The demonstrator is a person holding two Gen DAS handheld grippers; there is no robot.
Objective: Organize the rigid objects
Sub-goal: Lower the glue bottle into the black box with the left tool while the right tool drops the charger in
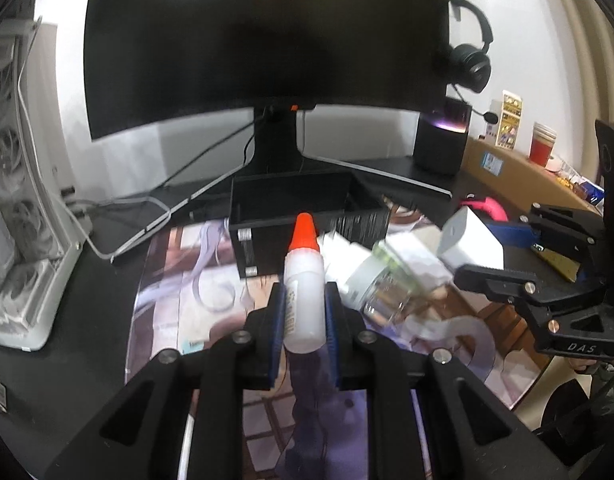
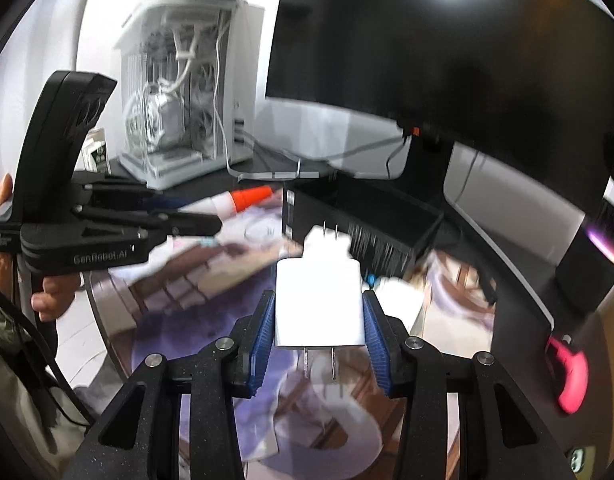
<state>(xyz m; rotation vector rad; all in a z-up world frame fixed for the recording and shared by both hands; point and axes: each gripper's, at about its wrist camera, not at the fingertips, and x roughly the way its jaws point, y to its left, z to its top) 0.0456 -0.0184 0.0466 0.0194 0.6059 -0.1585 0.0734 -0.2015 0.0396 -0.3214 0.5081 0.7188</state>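
My left gripper (image 1: 304,312) is shut on a small white bottle with an orange cap (image 1: 303,276), held upright above the printed desk mat, just in front of an open black box (image 1: 299,204). My right gripper (image 2: 319,320) is shut on a white plug-in charger (image 2: 319,304), prongs pointing back toward the camera. The right gripper also shows at the right of the left wrist view (image 1: 519,256), holding the charger (image 1: 471,240). The left gripper with the bottle (image 2: 243,198) shows at the left of the right wrist view. The black box (image 2: 363,216) lies beyond the charger.
A clear jar with a white lid (image 1: 381,284) and white items lie on the mat right of the box. A monitor (image 1: 267,40), white PC case (image 2: 183,92), black speaker (image 1: 441,140), headset (image 1: 471,60), pink controller (image 2: 569,372) and red cup (image 1: 542,144) surround the desk.
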